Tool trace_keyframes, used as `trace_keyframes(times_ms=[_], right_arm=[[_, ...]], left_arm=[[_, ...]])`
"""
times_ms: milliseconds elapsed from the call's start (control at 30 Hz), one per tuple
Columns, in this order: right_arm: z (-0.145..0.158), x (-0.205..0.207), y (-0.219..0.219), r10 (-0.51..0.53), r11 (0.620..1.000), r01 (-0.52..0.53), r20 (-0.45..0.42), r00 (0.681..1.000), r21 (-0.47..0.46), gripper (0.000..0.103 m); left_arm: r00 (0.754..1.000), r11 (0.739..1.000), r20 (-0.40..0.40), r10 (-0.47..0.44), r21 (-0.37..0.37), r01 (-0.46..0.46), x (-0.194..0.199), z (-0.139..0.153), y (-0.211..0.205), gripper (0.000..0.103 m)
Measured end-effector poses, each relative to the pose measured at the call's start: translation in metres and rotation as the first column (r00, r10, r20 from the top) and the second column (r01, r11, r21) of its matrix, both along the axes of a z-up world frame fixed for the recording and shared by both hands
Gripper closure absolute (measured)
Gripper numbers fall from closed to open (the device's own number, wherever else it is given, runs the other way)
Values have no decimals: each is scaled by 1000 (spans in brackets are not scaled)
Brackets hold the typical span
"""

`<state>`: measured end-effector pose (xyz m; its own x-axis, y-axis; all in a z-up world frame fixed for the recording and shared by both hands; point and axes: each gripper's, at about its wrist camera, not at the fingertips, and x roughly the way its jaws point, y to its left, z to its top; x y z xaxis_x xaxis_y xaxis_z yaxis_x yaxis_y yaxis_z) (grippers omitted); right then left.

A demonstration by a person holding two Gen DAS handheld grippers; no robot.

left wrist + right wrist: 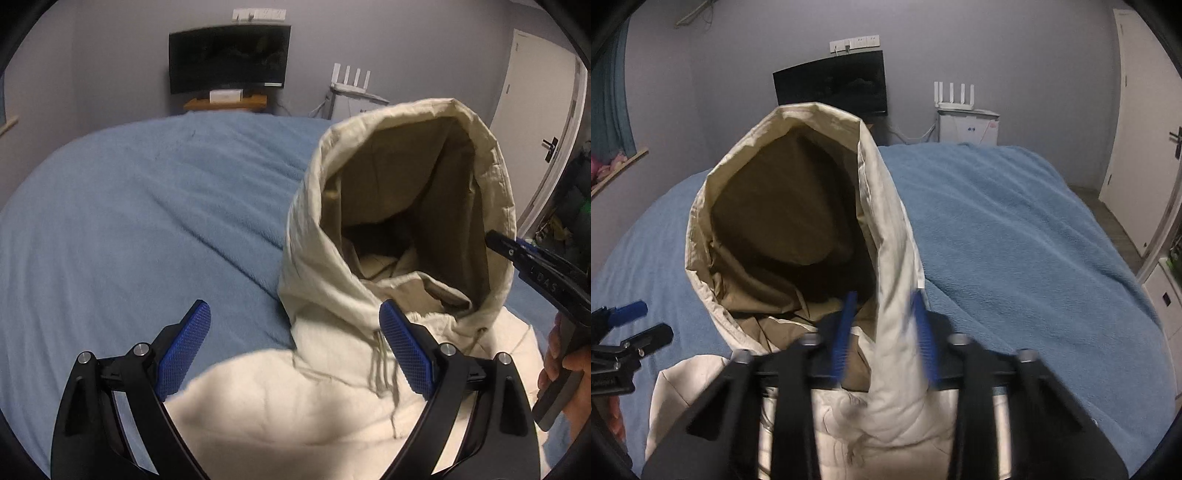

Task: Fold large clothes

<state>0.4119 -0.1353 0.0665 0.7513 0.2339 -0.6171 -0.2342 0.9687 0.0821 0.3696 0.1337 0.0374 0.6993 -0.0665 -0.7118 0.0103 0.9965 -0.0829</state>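
Hoodie (332, 387) cream, olive-lined hood (406, 177) standing open.

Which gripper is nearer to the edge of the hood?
Right. The right gripper grips the hood's edge between its fingers; the left gripper is open, below the hood, over the hoodie's body.

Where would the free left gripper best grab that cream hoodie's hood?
Probably the hood rim on its left side, approached from the left over the blue blanket. The right gripper already pinches the opposite edge, and the open left gripper faces that free, upright fold.
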Motion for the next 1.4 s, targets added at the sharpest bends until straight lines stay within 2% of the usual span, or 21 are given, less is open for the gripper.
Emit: trace_keyframes(times_ms=[67,233,367,433,533,567,600,633,767,933,1067,1133,1200,1267,1400], right_arm=[[1,-12,-3,26,1000,-26,46,999,5,98],[-5,-62,-14,107,993,-97,150,983,-70,99],[-12,-90,-23,171,984,-158,164,972,-86,100],[-17,-102,-25,197,978,-183,157,968,-99,100],[-28,-116,-30,219,972,-205,135,966,-112,100],[-31,-119,-33,219,973,-206,126,967,-108,100],[-32,-120,-36,216,974,-205,122,969,-101,99],[-32,-121,-40,216,974,-206,118,969,-91,99],[-28,-127,-50,232,972,-225,136,963,-65,100],[-25,-146,-62,309,951,-305,170,936,-46,100],[-39,-158,-59,402,915,-395,126,907,-79,99],[-51,-156,-52,422,905,-416,70,904,-89,99],[-65,-151,-45,430,898,-426,14,903,-110,99],[-78,-147,-34,433,891,-433,-35,901,-137,99],[-92,-141,-26,414,893,-421,-76,907,-160,99]], left_arm=[[999,1000,35,-5,15,5,3,6,5,14],[991,999,135,-7,51,0,-3,17,13,16],[985,994,160,-65,99,49,-8,14,4,16],[983,983,146,-110,160,86,-12,6,-9,22],[979,953,122,-161,278,122,-22,-7,-28,38],[978,945,117,-171,300,130,-27,-10,-32,55],[978,942,110,-178,305,137,-31,-13,-32,83],[978,941,97,-187,302,150,-35,-16,-32,92],[970,939,121,-210,303,165,-63,-15,-28,94],[960,950,122,-254,216,224,-115,-7,-18,96],[950,934,64,-306,215,286,-145,-31,-18,96],[951,933,33,-306,208,293,-144,-49,-16,96],[957,944,-34,-287,163,289,-133,-76,-11,96],[956,944,-88,-280,158,291,-122,-97,-9,96],[948,943,-117,-297,117,310,-106,-108,-2,93]])
